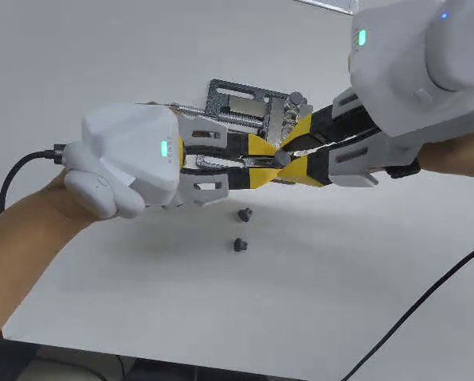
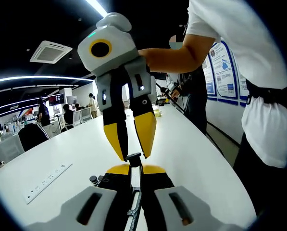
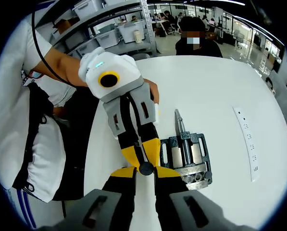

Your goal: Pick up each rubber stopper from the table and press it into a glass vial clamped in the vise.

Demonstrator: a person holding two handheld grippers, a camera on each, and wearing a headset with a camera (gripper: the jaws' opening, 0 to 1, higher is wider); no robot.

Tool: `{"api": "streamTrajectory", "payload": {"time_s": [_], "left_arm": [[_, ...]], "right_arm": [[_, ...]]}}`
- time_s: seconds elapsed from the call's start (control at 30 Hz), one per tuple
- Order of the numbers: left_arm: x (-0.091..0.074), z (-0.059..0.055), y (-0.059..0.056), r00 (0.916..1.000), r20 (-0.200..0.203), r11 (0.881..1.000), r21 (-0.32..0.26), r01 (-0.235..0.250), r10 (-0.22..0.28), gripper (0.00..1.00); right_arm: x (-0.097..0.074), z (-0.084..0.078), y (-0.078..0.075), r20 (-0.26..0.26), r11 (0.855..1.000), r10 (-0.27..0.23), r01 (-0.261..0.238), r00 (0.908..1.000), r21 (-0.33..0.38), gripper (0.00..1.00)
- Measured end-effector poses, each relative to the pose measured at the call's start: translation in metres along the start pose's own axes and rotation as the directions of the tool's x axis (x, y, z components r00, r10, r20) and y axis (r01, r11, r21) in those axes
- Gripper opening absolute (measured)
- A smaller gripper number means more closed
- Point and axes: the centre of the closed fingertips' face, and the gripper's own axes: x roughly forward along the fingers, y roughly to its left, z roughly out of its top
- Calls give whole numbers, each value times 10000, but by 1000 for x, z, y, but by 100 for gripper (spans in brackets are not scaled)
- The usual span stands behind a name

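Rubber, dark and small: in the head view one stopper [image 1: 282,158] sits in the air where both claws meet, just near of the vise [image 1: 237,103]. The left gripper [image 1: 278,159] reaches in from the left and the right gripper [image 1: 290,156] from the far right. Two more loose stoppers [image 1: 244,213] lie on the table [image 1: 340,278], nearer to me.

In the left gripper view my own jaws are drawn nearly together with the stopper [image 2: 133,156] at their tips, so I read it as held there. The right gripper's yellow tips stand close on either side of it.

In the right gripper view those jaws stand a little apart with the stopper [image 3: 145,168] between them. I cannot tell whether they press on it yet. Just right of it, vials [image 3: 196,177] stand clamped at the vise's near end.

I judge the stopper to be light, soft and grippy. It will squash rather than slip, but too hard a pinch could pop it out sideways. I would hold it across the wide head and leave the narrow plug end free. The glass is the fragile part, so the push should go straight along the vial's axis, gently.
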Motion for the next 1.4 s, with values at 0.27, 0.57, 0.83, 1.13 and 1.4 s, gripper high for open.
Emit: {"api": "streamTrajectory", "payload": {"time_s": [0.27,0.57,0.83,1.13,1.4], "left_arm": [[1,4,-1,10000,39,9996,287,46,-47,2],[2,6,0,10000,59,9995,327,36,-38,2],[3,6,1,9999,111,9994,331,32,-35,2],[5,6,1,9999,127,9994,337,42,-46,2],[5,5,2,10000,75,9999,154,7,-8,3]], "right_arm": [[-4,0,-1,91,9999,57,-56,9999,-88,13],[-4,0,-1,111,9997,26,-24,9999,-233,12],[-6,2,1,80,9996,44,-42,10000,-280,12],[-7,-1,0,0,9987,-70,70,10000,-500,11],[-6,-3,-2,-14,9982,-120,119,9999,-588,11]]}}
